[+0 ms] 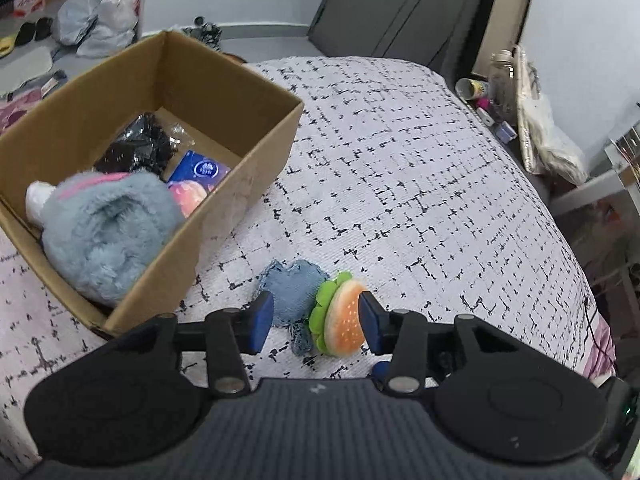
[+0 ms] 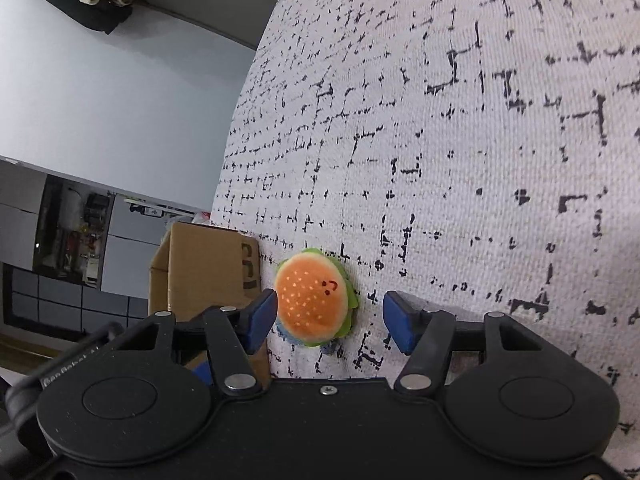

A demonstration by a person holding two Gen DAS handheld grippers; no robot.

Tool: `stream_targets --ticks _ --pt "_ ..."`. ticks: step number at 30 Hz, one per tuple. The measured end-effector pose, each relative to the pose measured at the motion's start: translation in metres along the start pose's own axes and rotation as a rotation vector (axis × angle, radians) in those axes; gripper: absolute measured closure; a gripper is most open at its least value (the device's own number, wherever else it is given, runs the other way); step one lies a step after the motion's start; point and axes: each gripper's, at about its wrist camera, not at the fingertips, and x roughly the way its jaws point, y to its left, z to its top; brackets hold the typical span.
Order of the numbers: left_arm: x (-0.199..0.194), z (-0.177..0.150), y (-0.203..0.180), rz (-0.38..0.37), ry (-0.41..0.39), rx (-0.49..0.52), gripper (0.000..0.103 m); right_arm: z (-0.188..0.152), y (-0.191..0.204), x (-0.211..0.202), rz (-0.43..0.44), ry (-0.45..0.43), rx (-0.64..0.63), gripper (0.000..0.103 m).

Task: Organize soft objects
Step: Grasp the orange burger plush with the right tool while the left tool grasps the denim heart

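Observation:
A small burger plush (image 1: 340,322) with an orange bun and green lettuce lies on the bed against a scrap of blue denim (image 1: 294,300). My left gripper (image 1: 316,320) hovers over both, open, one blue pad by the denim and the other by the bun. In the right wrist view the burger plush (image 2: 314,300) sits between the fingers of my open right gripper (image 2: 332,320); the left pad is almost at the bun and the right pad stands clear. An open cardboard box (image 1: 224,92) stands left of the plush, seen edge-on as the box (image 2: 200,264) in the right wrist view.
The box holds a fluffy grey-blue plush (image 1: 104,232), a black item in clear wrap (image 1: 140,148), a blue tissue pack (image 1: 200,170) and a pink soft thing (image 1: 188,196). The white, black-flecked bedcover (image 1: 400,160) spreads to the right. A bottle (image 1: 502,80) and bag (image 1: 540,132) crowd the bedside.

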Motion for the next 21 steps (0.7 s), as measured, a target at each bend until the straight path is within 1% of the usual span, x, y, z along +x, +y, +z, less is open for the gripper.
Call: stream_targets --ticks 3,5,6,7,10,13,15,18,21 --pt "0.006 0.001 0.0 0.009 0.01 -0.016 0.056 -0.001 0.001 0.005 0.014 0.005 0.002 0.045" --pt "0.011 0.001 0.0 0.023 0.021 -0.025 0.053 -0.001 0.002 0.009 0.018 0.01 -0.001 0.047" --pt "0.012 0.002 0.001 0.027 0.023 -0.038 0.053 -0.002 0.003 0.011 0.017 0.008 -0.002 0.056" --pt "0.013 0.002 0.003 0.028 0.025 -0.044 0.052 -0.002 0.004 0.013 0.006 0.007 -0.007 0.077" --pt "0.017 0.005 0.003 0.04 0.034 -0.044 0.051 -0.002 0.001 0.02 -0.035 0.03 -0.013 0.087" --pt "0.021 0.007 0.003 0.042 0.044 -0.045 0.051 0.002 0.002 0.014 -0.066 0.035 0.023 0.092" --pt "0.023 0.007 0.002 0.046 0.045 -0.038 0.051 0.004 0.005 0.005 -0.086 0.012 0.029 0.093" --pt "0.03 0.008 0.001 0.052 0.051 -0.025 0.051 0.005 0.004 -0.004 -0.123 -0.019 0.029 0.093" --pt "0.036 0.008 0.002 0.066 0.051 -0.026 0.051 0.007 -0.001 -0.01 -0.137 -0.031 0.051 0.093"
